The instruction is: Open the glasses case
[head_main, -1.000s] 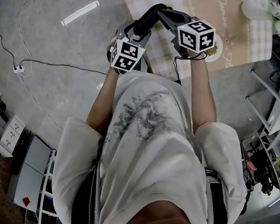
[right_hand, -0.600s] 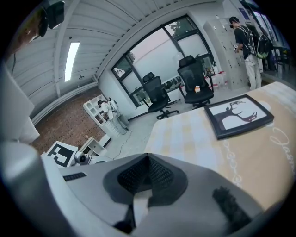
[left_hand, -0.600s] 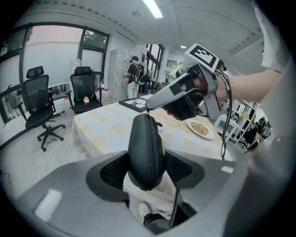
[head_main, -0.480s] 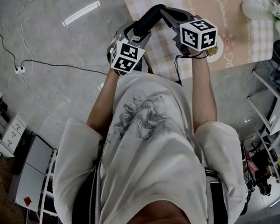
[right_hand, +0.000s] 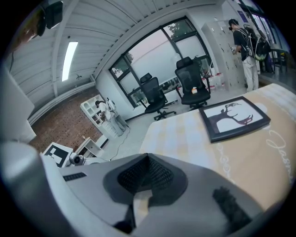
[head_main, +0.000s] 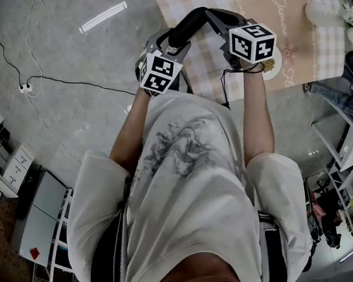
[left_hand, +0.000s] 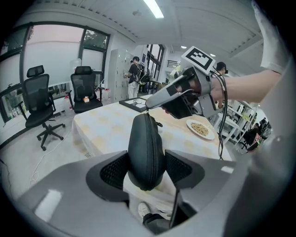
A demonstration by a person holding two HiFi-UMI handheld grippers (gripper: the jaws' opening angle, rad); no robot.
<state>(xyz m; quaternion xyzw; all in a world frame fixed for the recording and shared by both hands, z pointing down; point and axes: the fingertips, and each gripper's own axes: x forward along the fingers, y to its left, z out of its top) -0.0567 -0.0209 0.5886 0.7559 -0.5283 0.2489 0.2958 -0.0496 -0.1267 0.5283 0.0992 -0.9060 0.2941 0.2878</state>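
Over near edge of cream checked table: L gripper clamping black oval zipped glasses case; R gripper jaws together, nosing at zip end; case not yet opened.

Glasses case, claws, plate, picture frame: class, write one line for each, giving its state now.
Glasses case: zipped shut, upright, clamped in the left claw.
Left claw: shut on the glasses case.
Right claw: shut, tips at the case's top zip end; whether it grips anything is unclear.
Plate: on the table, holding food.
Picture frame: lying flat on the table.
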